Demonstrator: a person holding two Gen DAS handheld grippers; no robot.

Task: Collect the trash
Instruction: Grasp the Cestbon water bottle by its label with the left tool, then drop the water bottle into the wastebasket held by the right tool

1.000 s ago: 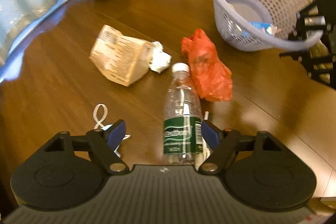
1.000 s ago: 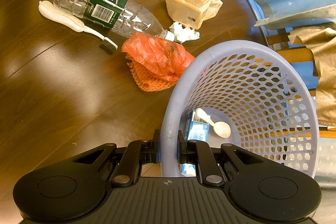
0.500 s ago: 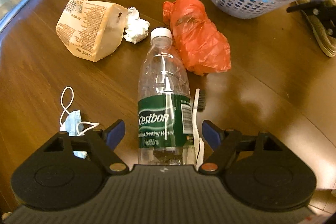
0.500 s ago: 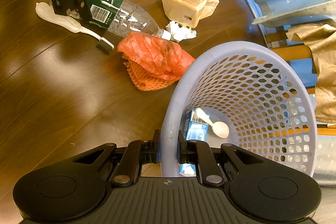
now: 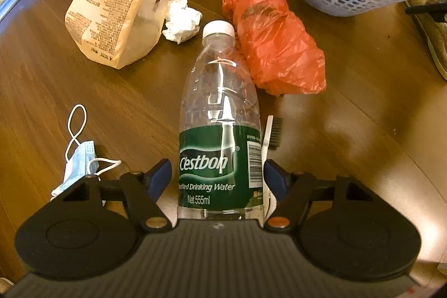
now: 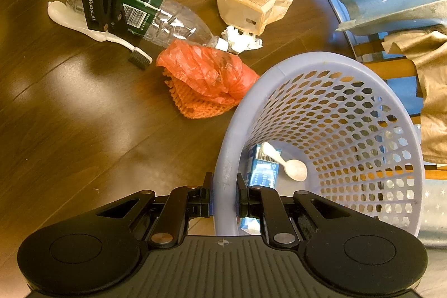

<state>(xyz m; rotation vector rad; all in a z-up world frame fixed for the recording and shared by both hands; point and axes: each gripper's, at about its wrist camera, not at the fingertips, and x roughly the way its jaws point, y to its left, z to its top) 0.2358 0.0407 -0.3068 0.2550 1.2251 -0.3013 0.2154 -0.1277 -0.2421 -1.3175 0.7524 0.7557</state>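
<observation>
Wooden floor (image 5: 83,91): bottle (image 5: 220,130) lies between left hand-held gripper (image 5: 218,175) fingers.

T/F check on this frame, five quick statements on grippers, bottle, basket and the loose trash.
1. The right gripper is clamped on the basket rim. True.
2. The water bottle stands upright. False: it lies on the table, between the left gripper's fingers.
3. The basket is empty. False: a blue carton and a white spoon lie inside.
4. A toothbrush lies beside the bottle. True.
5. The red bag is in the basket. False: it lies on the table.
</observation>
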